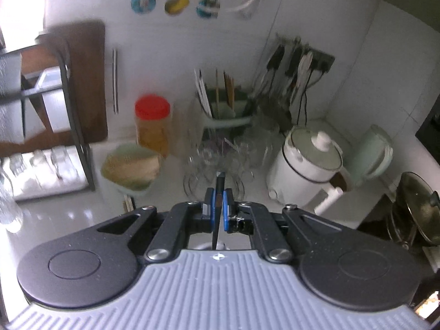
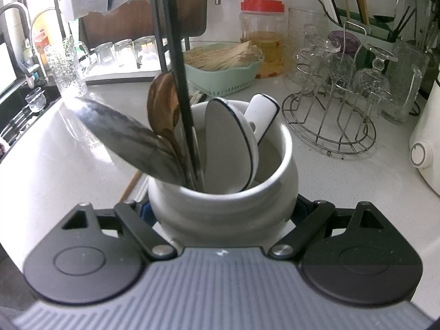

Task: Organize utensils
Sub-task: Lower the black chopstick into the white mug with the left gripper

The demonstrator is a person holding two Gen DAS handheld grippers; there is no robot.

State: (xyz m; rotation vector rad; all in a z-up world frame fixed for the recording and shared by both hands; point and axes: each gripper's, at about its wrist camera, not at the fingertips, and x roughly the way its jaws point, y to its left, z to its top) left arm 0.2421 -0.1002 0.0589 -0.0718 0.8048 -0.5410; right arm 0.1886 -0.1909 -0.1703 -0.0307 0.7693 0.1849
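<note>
In the right wrist view my right gripper (image 2: 222,217) is shut on a white ceramic crock (image 2: 220,206) that stands on the pale counter; the crock hides most of the fingers. Inside it lean a metal spoon (image 2: 123,137), a wooden spoon (image 2: 161,101) and two white spoons with dark rims (image 2: 233,143). A long thin black utensil handle (image 2: 178,82) runs from the top of this view down into the crock. In the left wrist view my left gripper (image 1: 218,206) is shut on a thin black handle (image 1: 220,184), which stands on edge between the blue pads (image 1: 209,206).
A green basket (image 2: 239,79) and a red-lidded jar (image 2: 262,35) stand behind the crock. To the right is a wire rack of glasses (image 2: 330,126), to the left a sink (image 2: 16,110). A white lidded pot (image 1: 308,162) and a chopstick holder (image 1: 222,110) sit near the wall.
</note>
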